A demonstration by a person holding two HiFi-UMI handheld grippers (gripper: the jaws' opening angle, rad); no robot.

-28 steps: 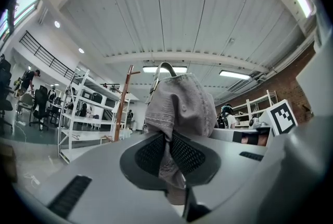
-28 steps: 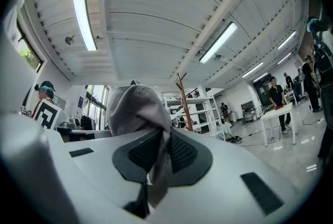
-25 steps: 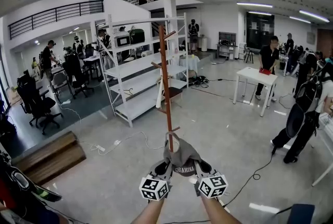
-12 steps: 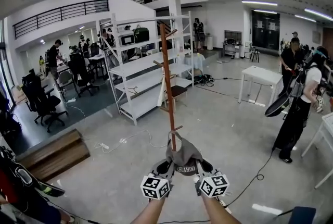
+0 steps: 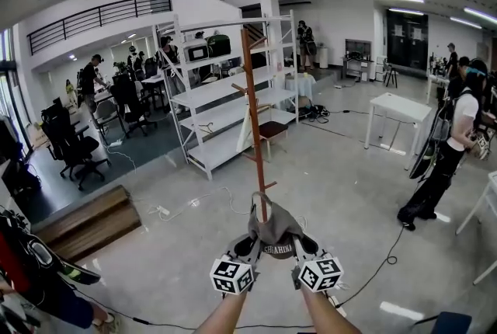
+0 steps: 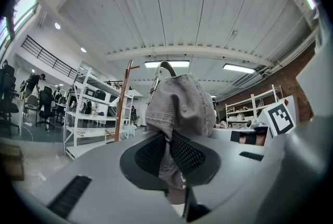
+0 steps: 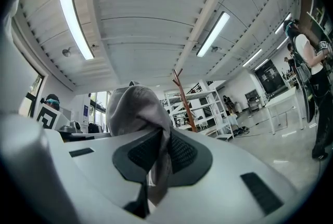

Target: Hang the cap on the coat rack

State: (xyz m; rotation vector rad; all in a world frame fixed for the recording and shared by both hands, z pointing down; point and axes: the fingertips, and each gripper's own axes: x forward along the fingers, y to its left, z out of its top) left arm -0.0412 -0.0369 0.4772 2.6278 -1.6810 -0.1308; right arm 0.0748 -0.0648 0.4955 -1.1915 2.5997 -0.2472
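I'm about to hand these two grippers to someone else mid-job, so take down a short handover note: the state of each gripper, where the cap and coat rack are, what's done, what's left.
The left gripper is shut on the fabric of the cap.
The right gripper is shut on the cap too, on its other side.
The cap hangs between both grippers, low in front of the pole of the coat rack, on no peg.
Done: cap picked up and carried to the rack.
Left: lift it to a peg, hook it on, then open both grippers and draw back.
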